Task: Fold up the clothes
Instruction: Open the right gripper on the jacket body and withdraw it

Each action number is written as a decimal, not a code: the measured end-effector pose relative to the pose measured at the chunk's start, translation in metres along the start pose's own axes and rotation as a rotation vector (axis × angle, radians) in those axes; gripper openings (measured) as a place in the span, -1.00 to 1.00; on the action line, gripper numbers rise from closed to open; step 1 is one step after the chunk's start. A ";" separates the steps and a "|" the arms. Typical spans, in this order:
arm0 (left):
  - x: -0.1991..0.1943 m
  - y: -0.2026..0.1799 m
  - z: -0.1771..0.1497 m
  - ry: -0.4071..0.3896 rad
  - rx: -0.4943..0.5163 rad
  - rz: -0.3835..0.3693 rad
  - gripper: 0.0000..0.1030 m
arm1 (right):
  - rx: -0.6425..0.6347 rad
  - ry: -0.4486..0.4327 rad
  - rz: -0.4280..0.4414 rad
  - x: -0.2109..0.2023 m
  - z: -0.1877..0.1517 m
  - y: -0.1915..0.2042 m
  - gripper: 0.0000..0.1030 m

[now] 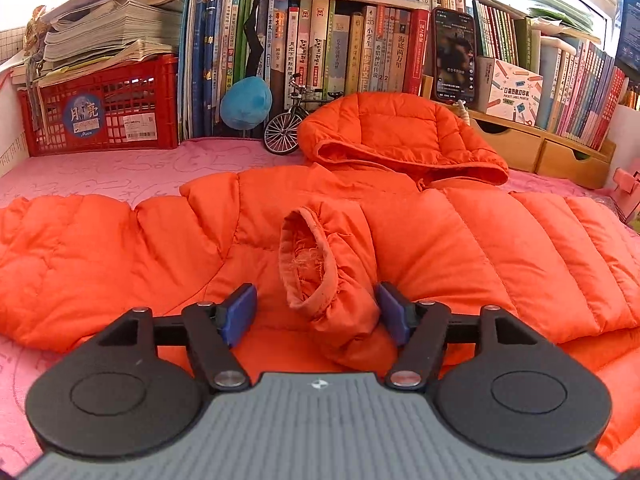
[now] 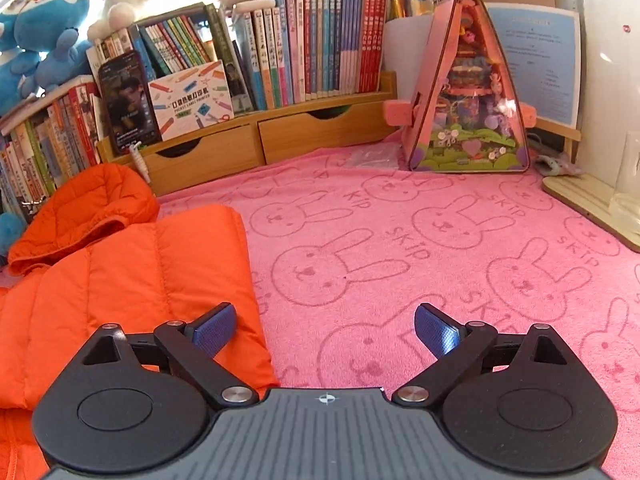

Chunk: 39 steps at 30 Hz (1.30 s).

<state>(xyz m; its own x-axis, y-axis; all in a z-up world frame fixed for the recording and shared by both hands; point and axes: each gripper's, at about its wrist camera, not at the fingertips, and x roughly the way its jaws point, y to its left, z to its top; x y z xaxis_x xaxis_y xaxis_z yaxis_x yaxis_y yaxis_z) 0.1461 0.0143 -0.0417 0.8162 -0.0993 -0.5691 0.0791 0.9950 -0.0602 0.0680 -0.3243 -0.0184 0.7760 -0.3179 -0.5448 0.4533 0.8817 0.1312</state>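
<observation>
Fingers point(image 1: 244, 312) of both grippers stood wide, holding nothing; we found the orange jacket point(image 1: 480, 240) spread on the pink towel point(image 2: 400, 240), soft, puffy, slippery; best gripped at its cuff point(image 1: 308, 264).

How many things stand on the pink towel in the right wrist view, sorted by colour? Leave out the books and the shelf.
Orange: 1, the puffer jacket
Pink: 1, the triangular toy house
Total: 2
</observation>
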 end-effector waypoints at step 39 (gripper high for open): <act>0.006 0.003 0.001 0.041 -0.030 -0.016 0.77 | -0.315 0.053 0.367 0.006 -0.014 0.132 1.00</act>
<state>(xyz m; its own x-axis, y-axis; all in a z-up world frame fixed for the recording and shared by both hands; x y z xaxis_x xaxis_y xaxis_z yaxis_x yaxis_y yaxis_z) 0.1517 0.0168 -0.0448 0.7908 -0.1164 -0.6009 0.0747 0.9928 -0.0940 0.1261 -0.2050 -0.0158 0.8326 0.0449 -0.5520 -0.0072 0.9975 0.0703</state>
